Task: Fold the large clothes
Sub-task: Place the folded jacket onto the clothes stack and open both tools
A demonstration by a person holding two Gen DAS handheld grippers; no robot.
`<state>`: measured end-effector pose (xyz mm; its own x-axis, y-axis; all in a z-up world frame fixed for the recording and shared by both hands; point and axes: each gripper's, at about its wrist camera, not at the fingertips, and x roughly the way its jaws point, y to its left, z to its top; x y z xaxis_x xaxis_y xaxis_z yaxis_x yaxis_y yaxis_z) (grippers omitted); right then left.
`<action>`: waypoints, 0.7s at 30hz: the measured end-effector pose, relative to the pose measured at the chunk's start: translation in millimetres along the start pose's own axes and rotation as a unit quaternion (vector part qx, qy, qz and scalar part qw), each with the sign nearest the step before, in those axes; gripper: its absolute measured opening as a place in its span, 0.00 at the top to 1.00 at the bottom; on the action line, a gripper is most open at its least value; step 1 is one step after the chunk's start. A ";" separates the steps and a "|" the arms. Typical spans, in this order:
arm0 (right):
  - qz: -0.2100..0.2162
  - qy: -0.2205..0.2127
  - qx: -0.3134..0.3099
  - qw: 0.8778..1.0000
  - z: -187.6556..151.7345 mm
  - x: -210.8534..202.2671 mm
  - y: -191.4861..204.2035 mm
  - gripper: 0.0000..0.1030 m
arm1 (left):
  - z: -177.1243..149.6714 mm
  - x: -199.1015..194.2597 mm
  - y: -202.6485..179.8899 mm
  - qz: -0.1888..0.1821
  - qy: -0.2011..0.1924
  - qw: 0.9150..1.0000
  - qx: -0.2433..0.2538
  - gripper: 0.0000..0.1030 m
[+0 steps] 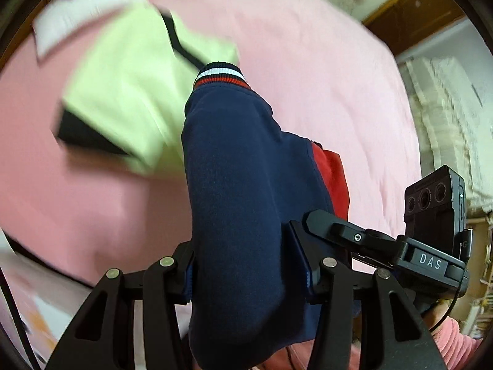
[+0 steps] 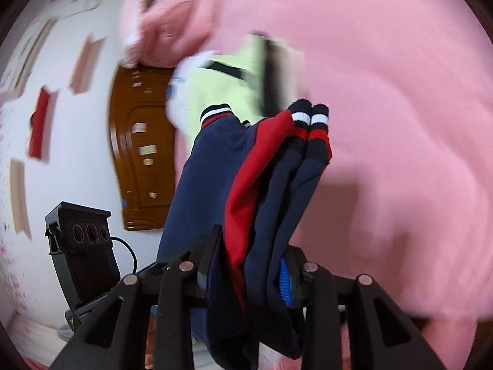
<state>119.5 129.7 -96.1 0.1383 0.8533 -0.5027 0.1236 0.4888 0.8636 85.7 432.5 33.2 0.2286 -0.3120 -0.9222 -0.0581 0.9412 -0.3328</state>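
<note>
Navy garment (image 1: 243, 203), a large piece with red panels and striped ribbed cuffs, hangs gathered between both grippers above the pink bedspread (image 1: 323, 71). The left gripper (image 1: 246, 265) pinches a thick fold of the navy cloth, its two fingers pressed against either side of the bundle, and from there the fabric runs away from the camera as one long column, its long axis in line with the fingers, ending in a cuff (image 1: 220, 75) banded navy, white and red at the far end. A red panel (image 1: 334, 178) shows along the right edge of this column. In the right wrist view the right gripper (image 2: 249, 268) is likewise clamped on a bunch of layers, navy and red together, and the cloth again stretches forward along the fingers; two ribbed cuffs (image 2: 311, 126) lie side by side at the far tip, and a third striped band sits just to their left. Beyond the garment a pale green garment (image 1: 129, 89) with black trim lies on the bedspread, and a white item (image 1: 77, 9) rests near its far side, though motion blur makes both hard to read. A brown wooden headboard (image 2: 138, 141) stands past the edge of the bed.
</note>
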 end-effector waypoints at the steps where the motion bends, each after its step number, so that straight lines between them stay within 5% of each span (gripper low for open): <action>1: 0.014 -0.007 -0.019 1.000 20.7 13.5 25.8 0.70 | 16.4 -13.2 9.5 0.004 -0.017 1.000 0.001 0.53; 7: 0.052 -0.072 -0.113 0.990 92.2 57.2 112.2 0.70 | 104.2 -69.9 49.5 0.037 -0.118 0.991 0.044 0.53; 12: 0.060 -0.131 -0.111 0.983 125.1 107.0 111.5 0.69 | 146.0 -33.4 85.7 0.051 -0.136 0.984 0.100 0.53; 15: 0.000 -0.147 -0.109 0.983 130.7 150.6 74.2 0.66 | 160.3 43.8 99.3 0.070 -0.130 0.983 0.110 0.51; 17: -0.080 -0.099 -0.113 0.985 141.3 191.0 48.5 0.64 | 159.5 104.3 123.3 0.135 -0.071 0.984 0.088 0.51; 18: -0.118 -0.068 -0.114 0.984 145.5 209.1 41.2 0.64 | 156.9 123.4 133.1 0.136 -0.058 0.986 0.078 0.51; 19: -0.150 -0.031 -0.121 0.981 147.9 227.3 28.6 0.64 | 158.5 130.8 127.6 0.123 -0.074 0.987 0.074 0.49; 21: -0.141 -0.045 -0.143 0.979 145.8 224.9 28.9 0.62 | 150.1 125.8 126.3 0.116 -0.115 0.984 0.072 0.48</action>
<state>297.5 309.3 -189.8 0.2258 0.6634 -0.7134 -0.1084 0.7449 0.6584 253.0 531.6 -95.2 0.4405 -0.0646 -0.8954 0.0005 0.9974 -0.0717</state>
